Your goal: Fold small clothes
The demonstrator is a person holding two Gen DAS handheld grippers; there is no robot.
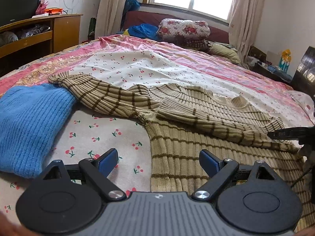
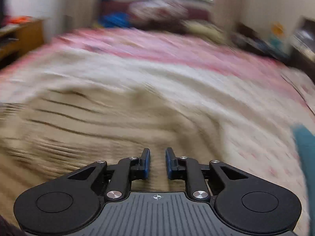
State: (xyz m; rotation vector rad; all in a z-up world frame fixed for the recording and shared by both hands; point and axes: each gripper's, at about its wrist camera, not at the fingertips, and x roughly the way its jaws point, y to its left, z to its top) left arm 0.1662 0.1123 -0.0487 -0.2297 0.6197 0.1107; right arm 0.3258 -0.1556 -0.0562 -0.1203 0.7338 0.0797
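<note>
The left tongs (image 1: 158, 162) are spread wide and empty; the right tongs (image 2: 157, 162) are slightly parted and empty, over the beige striped sweater (image 1: 196, 137) lying near on the bed (image 1: 226, 74). Each should pinch one hem corner, probably, then lift evenly.

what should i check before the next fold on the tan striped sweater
1. Left claw open and empty: ok.
2. Right claw empty, a narrow gap between its fingers: ok.
3. Tan striped sweater lying flat: not ok, one sleeve is bunched across the chest.
4. Blue sweater apart from the tan one: not ok, the sleeve end touches it.
5. Right wrist view sharp enough to aim: not ok, blurred by motion.
6. Cherry-print sheet smooth under the work: cannot tell.
</note>
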